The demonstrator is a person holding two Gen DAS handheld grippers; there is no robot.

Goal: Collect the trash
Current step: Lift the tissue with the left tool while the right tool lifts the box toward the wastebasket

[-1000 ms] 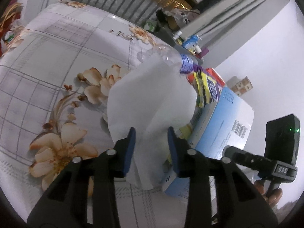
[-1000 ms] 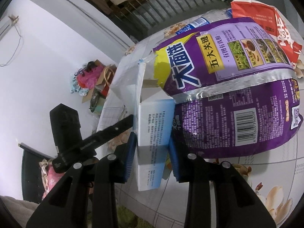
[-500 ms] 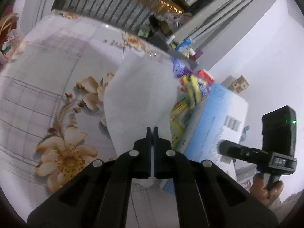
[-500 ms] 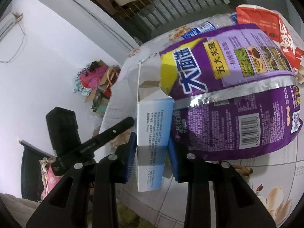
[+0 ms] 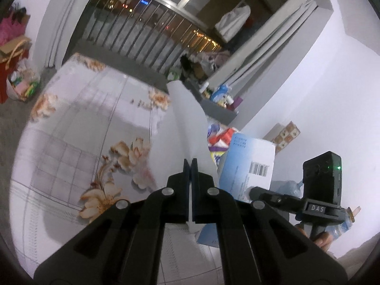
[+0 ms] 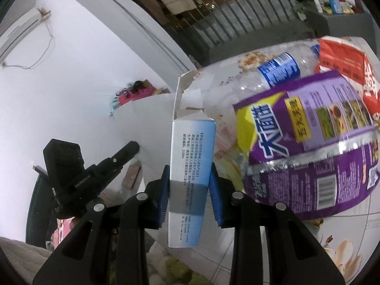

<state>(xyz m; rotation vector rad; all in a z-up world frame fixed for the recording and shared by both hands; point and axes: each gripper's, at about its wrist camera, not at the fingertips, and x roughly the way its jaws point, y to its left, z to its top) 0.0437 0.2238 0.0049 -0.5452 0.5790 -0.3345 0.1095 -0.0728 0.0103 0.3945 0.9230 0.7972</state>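
Two grippers are gripping trash: the left gripper (image 5: 191,166), frame centre, is pinching a white tissue (image 5: 187,118); the right gripper (image 6: 189,180) is clamping a blue-white carton (image 6: 190,166) at lower centre.

One tissue (image 5: 187,123), one carton (image 6: 190,166), two wrappers (image 6: 308,142)

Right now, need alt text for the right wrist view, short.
The right tool clamps an opened white-and-blue carton between its blue pads. Right of it lie a purple snack bag, a crushed clear bottle and a red wrapper on a floral tablecloth; the left tool holds a white sheet.
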